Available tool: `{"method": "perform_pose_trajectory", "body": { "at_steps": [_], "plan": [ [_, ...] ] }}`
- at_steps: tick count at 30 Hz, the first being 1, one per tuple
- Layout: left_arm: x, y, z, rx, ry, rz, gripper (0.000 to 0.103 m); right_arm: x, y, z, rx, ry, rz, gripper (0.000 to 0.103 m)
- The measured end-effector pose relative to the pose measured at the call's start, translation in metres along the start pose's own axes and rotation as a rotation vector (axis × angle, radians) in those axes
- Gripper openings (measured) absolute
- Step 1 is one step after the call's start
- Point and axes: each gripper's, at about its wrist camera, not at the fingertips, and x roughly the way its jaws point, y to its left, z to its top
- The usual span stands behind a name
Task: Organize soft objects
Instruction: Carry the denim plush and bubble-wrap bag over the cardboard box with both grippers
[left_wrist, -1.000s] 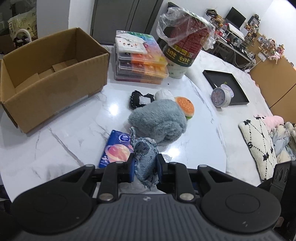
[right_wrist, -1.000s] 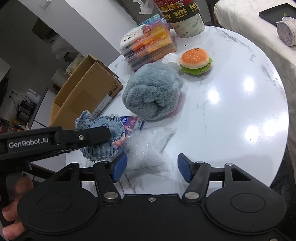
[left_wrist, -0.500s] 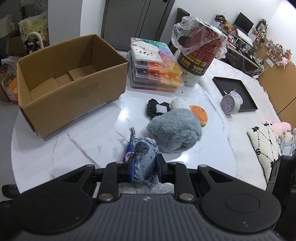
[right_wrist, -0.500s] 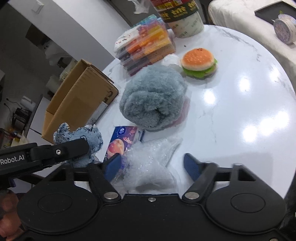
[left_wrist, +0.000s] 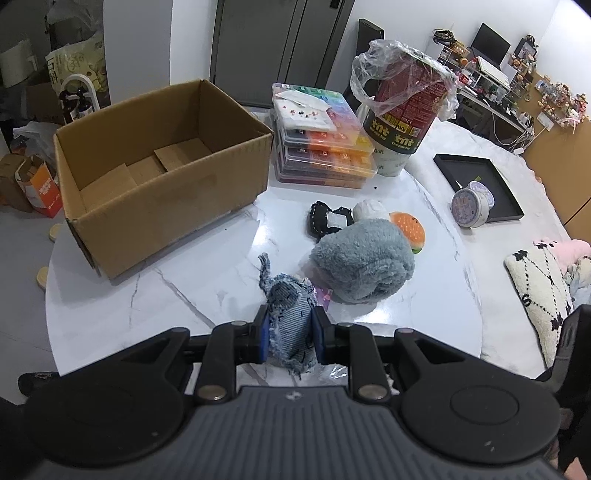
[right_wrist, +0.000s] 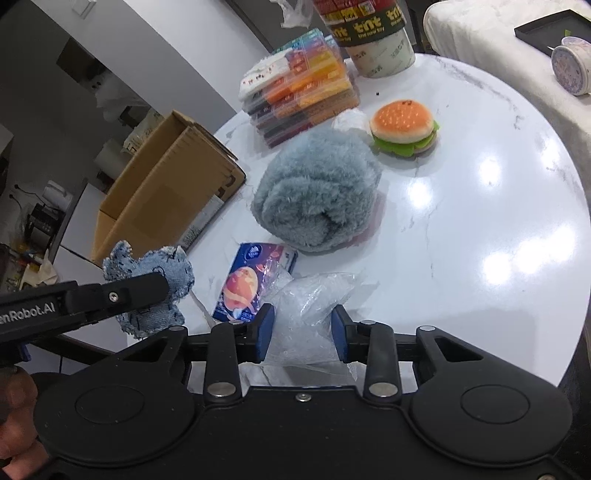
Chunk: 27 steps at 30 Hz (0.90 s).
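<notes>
Denim toy (left_wrist: 290, 325), a frayed blue stuffed shape, sits pinched between the blue pads of the left gripper (left_wrist: 289, 334), whose jaws are closed on it above the near edge of the white marble table (left_wrist: 177, 295). From the right wrist view the same toy (right_wrist: 162, 280) hangs off the table's left edge, clamped by the black arm of the left gripper. The right gripper (right_wrist: 302, 326) has its jaws parted on either side of a crumpled clear plastic bag (right_wrist: 308, 314) lying at the near edge of the table; whether the pads touch the bag cannot be told. Just left of the bag lies a blue tissue pack (right_wrist: 245, 284). Beyond it, near the middle of the table, rests a rolled grey fluffy towel (right_wrist: 317, 192), with a plush burger (right_wrist: 404, 127) just beside it on the far side. A small black pouch (left_wrist: 327, 219) and a white ball (left_wrist: 369, 209) lie close behind the towel. An open cardboard box (left_wrist: 159, 192) stands at the table's far left edge, next to a stack of colourful plastic cases (left_wrist: 321, 151) and a tall printed tub (left_wrist: 400, 114) wrapped in plastic at the far edge.
</notes>
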Motion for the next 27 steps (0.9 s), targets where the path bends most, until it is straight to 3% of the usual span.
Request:
{"method": "perform_pose_trajectory", "body": {
  "at_steps": [27],
  "plan": [
    [-0.043, 0.021, 0.018, 0.006, -0.087, 0.073, 0.022, -0.033, 0.054, 0.023, -0.089, -0.064, 0.027, 0.033]
  ]
}}
